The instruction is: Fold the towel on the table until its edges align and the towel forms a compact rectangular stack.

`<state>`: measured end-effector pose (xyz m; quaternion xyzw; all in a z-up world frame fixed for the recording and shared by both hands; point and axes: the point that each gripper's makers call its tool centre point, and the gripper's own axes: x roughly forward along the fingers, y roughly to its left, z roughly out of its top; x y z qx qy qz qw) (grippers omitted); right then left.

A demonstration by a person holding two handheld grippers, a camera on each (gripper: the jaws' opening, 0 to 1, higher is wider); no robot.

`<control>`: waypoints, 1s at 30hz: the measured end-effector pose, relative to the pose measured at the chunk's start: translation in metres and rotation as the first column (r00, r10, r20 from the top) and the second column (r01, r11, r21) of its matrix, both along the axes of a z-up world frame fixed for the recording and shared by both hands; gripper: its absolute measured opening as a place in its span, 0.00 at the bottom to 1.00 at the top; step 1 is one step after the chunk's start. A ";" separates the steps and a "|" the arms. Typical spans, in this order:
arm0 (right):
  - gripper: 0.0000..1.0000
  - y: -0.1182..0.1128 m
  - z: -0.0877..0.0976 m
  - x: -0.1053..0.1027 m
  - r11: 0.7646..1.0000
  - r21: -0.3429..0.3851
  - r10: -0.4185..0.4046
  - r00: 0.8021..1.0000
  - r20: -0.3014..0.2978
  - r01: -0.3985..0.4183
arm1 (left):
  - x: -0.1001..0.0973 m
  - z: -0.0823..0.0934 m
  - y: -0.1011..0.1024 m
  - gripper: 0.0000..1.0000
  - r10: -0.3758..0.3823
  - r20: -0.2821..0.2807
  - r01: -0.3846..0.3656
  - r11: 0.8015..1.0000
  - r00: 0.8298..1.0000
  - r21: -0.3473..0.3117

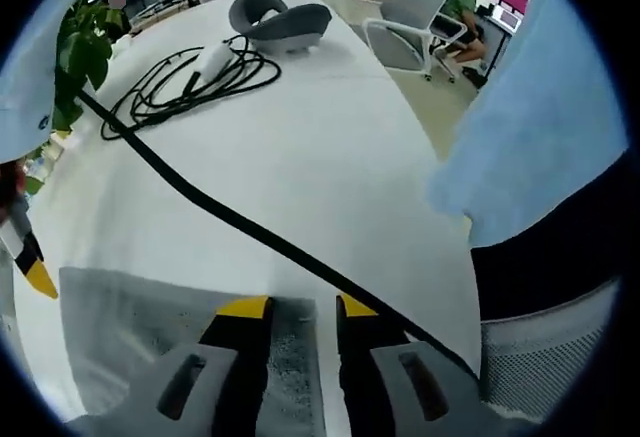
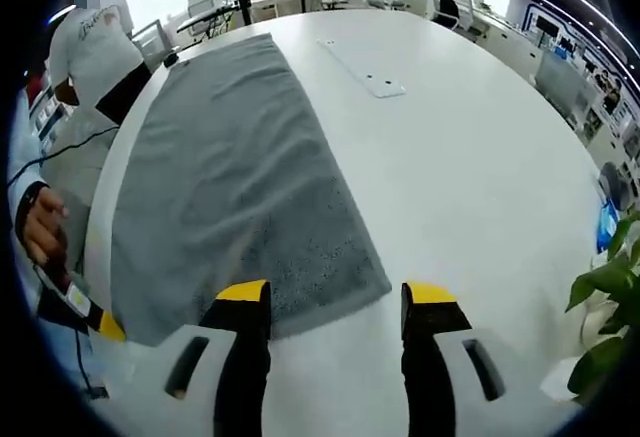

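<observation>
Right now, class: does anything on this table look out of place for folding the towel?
Yes: a black cable runs diagonally across the white table, passing the grey towel beside the left gripper. It could snag a fold.

No readable text — labels, signs, numbers.

Both views hang close above the white desk (image 1: 330, 147), looking along it from opposite towel (image 2: 230, 187) ends.
</observation>
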<state>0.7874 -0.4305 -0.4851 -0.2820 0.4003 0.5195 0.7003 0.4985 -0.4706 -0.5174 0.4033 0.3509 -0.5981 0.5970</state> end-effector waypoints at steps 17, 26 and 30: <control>0.50 0.004 -0.008 0.000 1.000 -0.010 0.016 1.000 -0.010 -0.016 | 0.005 0.000 0.000 0.11 0.020 -0.008 -0.020 1.000 1.000 -0.010; 0.40 0.004 -0.014 0.003 0.998 -0.043 0.040 0.999 -0.001 -0.040 | 0.007 0.000 0.000 0.08 0.021 -0.005 -0.021 1.000 1.000 -0.014; 0.37 0.007 -0.019 0.003 0.997 -0.056 0.052 0.999 0.000 -0.052 | 0.007 0.000 0.000 0.08 0.019 -0.001 -0.020 1.000 1.000 -0.016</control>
